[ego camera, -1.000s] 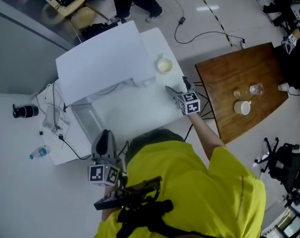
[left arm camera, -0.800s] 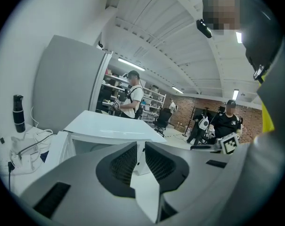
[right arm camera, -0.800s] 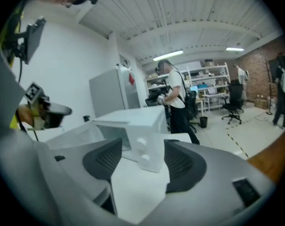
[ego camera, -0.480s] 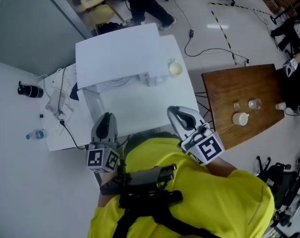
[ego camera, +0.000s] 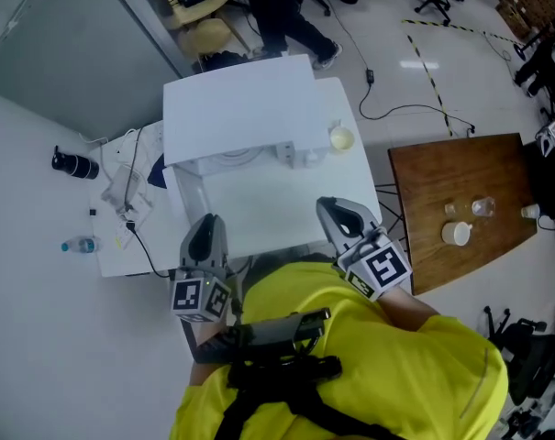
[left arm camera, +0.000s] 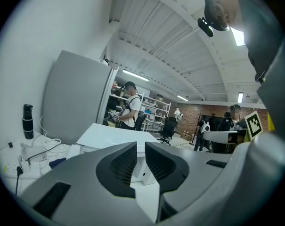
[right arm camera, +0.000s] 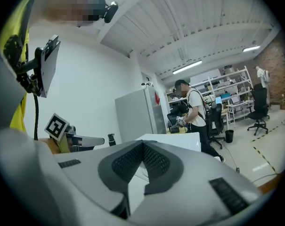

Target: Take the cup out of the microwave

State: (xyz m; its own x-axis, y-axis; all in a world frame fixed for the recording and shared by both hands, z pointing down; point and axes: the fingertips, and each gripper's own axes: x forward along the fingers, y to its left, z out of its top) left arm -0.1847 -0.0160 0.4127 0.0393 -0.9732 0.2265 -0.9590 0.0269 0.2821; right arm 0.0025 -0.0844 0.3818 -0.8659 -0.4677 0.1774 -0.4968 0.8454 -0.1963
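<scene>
Finds the cream cup [ego camera: 341, 137] upright on the white worktop [ego camera: 259, 211], outside the white microwave [ego camera: 238, 108] and just beside its right front corner. Places the left claw [ego camera: 206, 225] at the worktop's near left corner and the right claw [ego camera: 330, 207] at its near right side, each well apart from the cup. Reads the left claw as parted by a narrow slit (pale worktop visible through the gap in the left gripper view), with nothing between its pads [left arm camera: 121, 163]. Reads the right claw as closed tip to tip, likewise empty. Notes a yellow top [ego camera: 378, 356] on the person carrying them. Off to the right, picks out a brown wooden worktop [ego camera: 424, 177] bearing a white mug [ego camera: 456, 234] and a clear glass [ego camera: 483, 207]. At far left, spots a small water bottle [ego camera: 78, 245] lying on its side.
</scene>
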